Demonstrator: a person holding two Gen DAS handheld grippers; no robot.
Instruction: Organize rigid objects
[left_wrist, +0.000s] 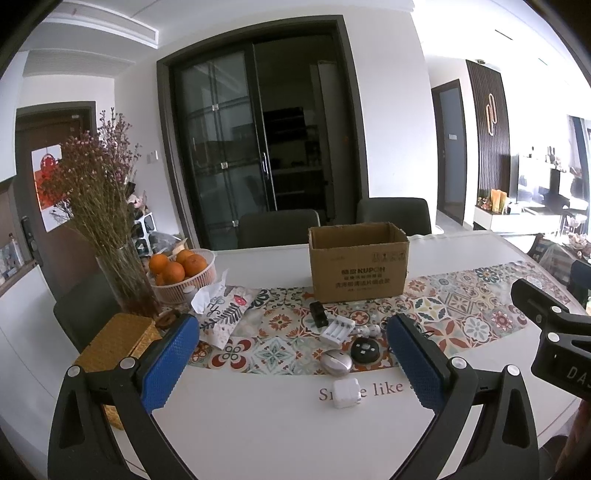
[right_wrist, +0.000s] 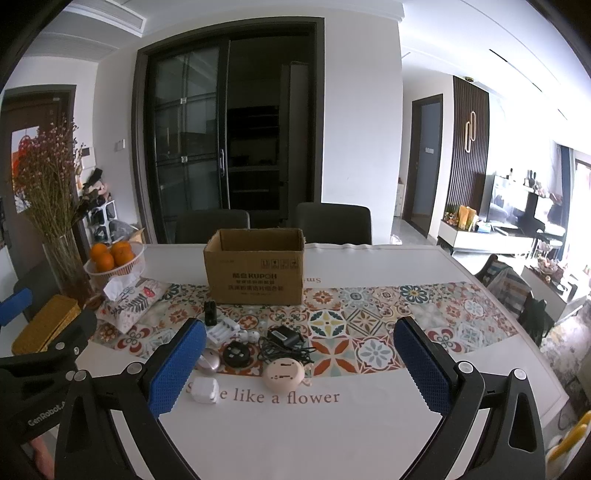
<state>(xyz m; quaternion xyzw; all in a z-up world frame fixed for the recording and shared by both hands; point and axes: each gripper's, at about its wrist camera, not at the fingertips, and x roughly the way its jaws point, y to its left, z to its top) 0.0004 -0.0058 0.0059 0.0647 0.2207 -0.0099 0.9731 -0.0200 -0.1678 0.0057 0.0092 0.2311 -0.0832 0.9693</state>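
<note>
Both tools hang above the near edge of the white table (right_wrist: 369, 424), each with nothing between its pads: the left gripper (left_wrist: 291, 363) and the right gripper (right_wrist: 299, 363) have their blue, knurled rubber fingers spread wide on black plastic arms. Nearest lies a white, rounded-cube charger plug (left_wrist: 346, 393) on the bare tabletop, just beside the printed lettering. Behind it, on the edge of the patterned tile-print runner (right_wrist: 369, 317), sit a smooth silver oval mouse (left_wrist: 335, 362), a black round disc (left_wrist: 365, 350) and a pale pink round device (right_wrist: 283, 374). A black power adapter (right_wrist: 282, 336) with its tangled cord lies just behind the pink one. Further back are a white ribbed battery charger (left_wrist: 337, 328) and a small black rectangular gadget (left_wrist: 318, 313). Beyond stands an open corrugated cardboard box (left_wrist: 358, 264), upright. At far left are a woven yellow box (left_wrist: 118, 341), a floral fabric tissue pouch (left_wrist: 225, 308), a white basket of oranges (left_wrist: 183, 273) and a glass vase of dried flowers (left_wrist: 125, 273).
</note>
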